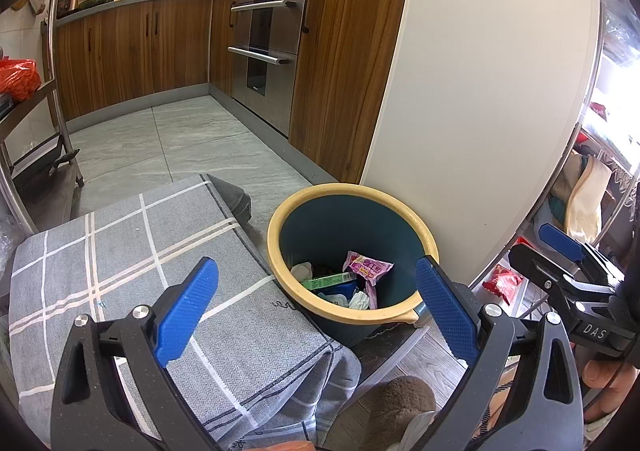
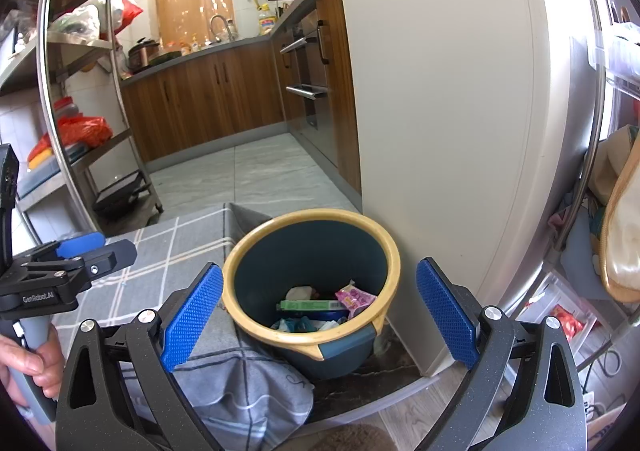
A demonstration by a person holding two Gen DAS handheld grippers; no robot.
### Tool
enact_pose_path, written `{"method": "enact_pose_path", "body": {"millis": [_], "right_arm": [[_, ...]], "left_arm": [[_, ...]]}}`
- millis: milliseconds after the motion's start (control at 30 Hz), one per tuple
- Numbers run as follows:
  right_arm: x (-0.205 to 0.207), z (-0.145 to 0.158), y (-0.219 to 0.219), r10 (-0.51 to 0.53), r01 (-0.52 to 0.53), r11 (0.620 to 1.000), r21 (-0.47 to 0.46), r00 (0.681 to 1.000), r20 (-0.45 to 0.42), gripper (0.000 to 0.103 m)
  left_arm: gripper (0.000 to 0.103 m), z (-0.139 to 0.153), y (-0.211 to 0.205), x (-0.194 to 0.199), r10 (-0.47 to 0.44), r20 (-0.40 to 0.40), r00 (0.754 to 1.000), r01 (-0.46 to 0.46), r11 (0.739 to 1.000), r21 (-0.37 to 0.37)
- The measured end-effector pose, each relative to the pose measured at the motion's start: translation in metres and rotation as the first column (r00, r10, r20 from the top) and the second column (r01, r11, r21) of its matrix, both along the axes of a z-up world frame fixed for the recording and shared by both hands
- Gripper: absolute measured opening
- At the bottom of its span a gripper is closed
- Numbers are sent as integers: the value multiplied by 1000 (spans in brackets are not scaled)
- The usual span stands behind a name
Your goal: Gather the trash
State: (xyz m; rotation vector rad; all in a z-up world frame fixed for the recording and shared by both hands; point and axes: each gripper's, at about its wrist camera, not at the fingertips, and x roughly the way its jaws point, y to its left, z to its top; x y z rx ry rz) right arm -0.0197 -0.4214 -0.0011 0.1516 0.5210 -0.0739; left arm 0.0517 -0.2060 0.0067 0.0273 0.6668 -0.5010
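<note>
A dark teal bin with a yellow rim [image 1: 352, 191] [image 2: 308, 214] stands on the floor against a cream panel. Inside lie a pink wrapper [image 1: 366, 266] [image 2: 355, 298], a green box [image 1: 329, 280] [image 2: 310, 305] and crumpled white paper [image 1: 302, 271]. My left gripper [image 1: 316, 305] hangs open above the bin's near rim and a grey checked cloth [image 1: 132, 251], holding nothing. My right gripper [image 2: 320, 315] is open too, its blue pads either side of the bin from above. Each gripper shows at the edge of the other's view.
Wooden kitchen cabinets [image 1: 132, 51] and a steel oven [image 1: 266, 39] line the far wall beyond grey floor tiles [image 1: 176, 143]. A metal shelf rack [image 2: 76, 99] with red bags stands at left. Storage bins and bags [image 2: 560, 315] crowd the right. A hand [image 2: 28, 367] holds the left gripper's handle.
</note>
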Motion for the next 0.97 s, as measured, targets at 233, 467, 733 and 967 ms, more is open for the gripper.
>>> {"method": "enact_pose_path", "body": {"millis": [233, 467, 733, 967], "right_arm": [[0, 0, -1, 1, -1, 1000, 1, 1000, 0, 97], [0, -1, 1, 3, -3, 1000, -1, 1000, 0, 97], [-1, -4, 0, -9, 9, 1000, 6, 1000, -3, 97], [-1, -5, 1, -9, 9, 1000, 7, 1000, -3, 97]], "left_arm": [[97, 0, 0, -1, -7, 3, 1000, 7, 1000, -4], [97, 0, 0, -2, -15, 9, 1000, 15, 1000, -10], [97, 1, 1, -3, -14, 6, 1000, 14, 1000, -11], [97, 1, 0, -2, -13, 3, 1000, 13, 1000, -8]]}}
